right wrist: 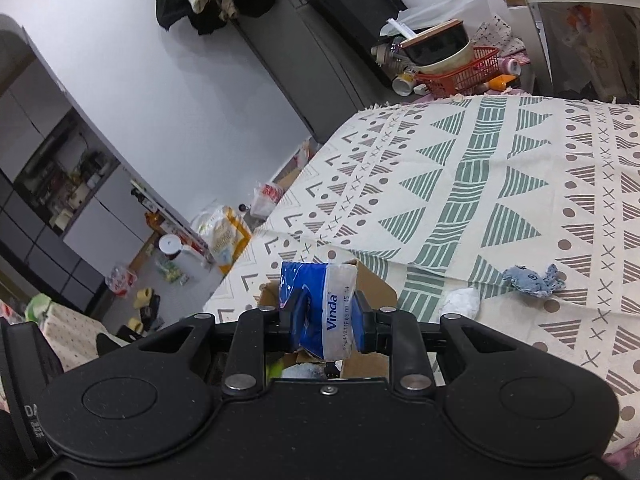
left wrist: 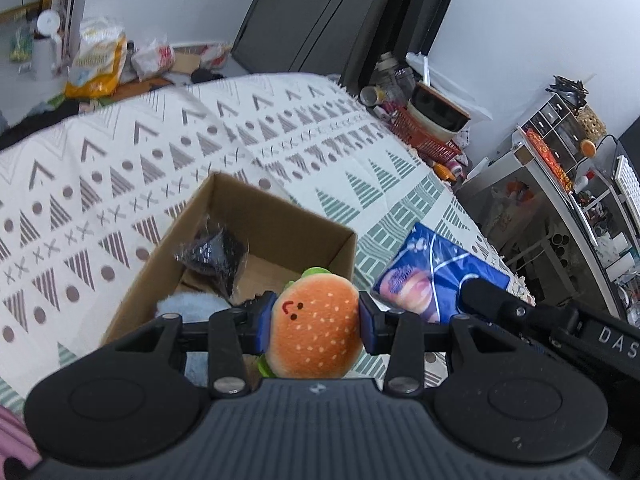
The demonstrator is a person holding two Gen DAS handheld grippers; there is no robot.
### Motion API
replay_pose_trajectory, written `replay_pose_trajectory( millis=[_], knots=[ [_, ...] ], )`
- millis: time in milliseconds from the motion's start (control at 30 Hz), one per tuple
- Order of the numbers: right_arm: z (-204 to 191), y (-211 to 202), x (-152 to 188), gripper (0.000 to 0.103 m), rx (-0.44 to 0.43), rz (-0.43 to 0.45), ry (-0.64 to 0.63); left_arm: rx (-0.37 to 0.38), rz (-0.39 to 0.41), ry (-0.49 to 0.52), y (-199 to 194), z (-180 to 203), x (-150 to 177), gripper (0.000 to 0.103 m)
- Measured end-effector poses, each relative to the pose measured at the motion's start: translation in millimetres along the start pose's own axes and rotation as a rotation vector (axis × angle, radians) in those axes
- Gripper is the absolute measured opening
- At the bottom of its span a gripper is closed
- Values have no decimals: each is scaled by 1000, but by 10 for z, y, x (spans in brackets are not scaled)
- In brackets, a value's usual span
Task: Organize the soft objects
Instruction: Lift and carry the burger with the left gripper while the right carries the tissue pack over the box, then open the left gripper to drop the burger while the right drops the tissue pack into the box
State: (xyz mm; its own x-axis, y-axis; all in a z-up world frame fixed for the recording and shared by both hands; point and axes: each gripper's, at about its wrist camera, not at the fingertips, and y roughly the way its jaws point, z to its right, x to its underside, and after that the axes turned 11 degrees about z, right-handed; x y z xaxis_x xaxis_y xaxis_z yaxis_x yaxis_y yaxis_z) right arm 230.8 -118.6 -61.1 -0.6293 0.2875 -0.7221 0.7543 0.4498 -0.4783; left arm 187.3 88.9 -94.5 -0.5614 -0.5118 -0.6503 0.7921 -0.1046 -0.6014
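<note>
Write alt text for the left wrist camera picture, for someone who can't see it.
The left claw is shut on a smiling burger plush, held above the near corner of an open cardboard box. Inside the box lie a dark plastic-wrapped item and something pale blue. The box sits on a patterned cloth; a blue tissue pack shows at right.

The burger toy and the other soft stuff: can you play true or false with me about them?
1. The left tongs squeeze the burger toy. True.
2. The cardboard box is empty. False: a dark wrapped bundle and something pale blue lie inside.
3. The right tongs hold a blue Vinda tissue pack. True.
4. The little blue whale toy is in the box. False: it lies on the patterned cloth.
</note>
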Motion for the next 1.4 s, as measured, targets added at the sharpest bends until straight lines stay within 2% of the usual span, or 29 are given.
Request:
replay_pose_trajectory(
  millis=[167,333,400,800,900,967,1000,1067,1200,1267,1400],
  knots=[
    [-30,95,68,24,47,-13,-19,32,-39,-24,166,-93,126,42],
    [-46,174,130,24,89,-20,-43,36,-49,-29,284,-196,210,46],
    [-56,202,141,24,97,-19,-46,50,-53,-49,292,-249,217,51],
    [-234,451,215,25,124,-35,-83,33,12,-48,108,-465,84,62],
    [-273,464,243,31,113,-41,-86,30,12,-52,95,-503,79,63],
    [-294,450,252,56,100,-49,-93,28,10,-52,87,-511,78,63],
    [-296,428,252,60,105,-40,-96,28,11,-50,80,-509,77,63],
    [-287,384,241,62,117,-28,-104,26,15,-40,65,-496,76,63],
    [-195,304,197,68,137,-29,-84,2,29,-11,13,-414,90,74],
    [-141,243,175,76,152,-18,-80,-15,38,5,-23,-366,94,74],
    [-26,112,125,80,162,-11,-76,-42,30,22,-65,-265,77,74]
  ],
)
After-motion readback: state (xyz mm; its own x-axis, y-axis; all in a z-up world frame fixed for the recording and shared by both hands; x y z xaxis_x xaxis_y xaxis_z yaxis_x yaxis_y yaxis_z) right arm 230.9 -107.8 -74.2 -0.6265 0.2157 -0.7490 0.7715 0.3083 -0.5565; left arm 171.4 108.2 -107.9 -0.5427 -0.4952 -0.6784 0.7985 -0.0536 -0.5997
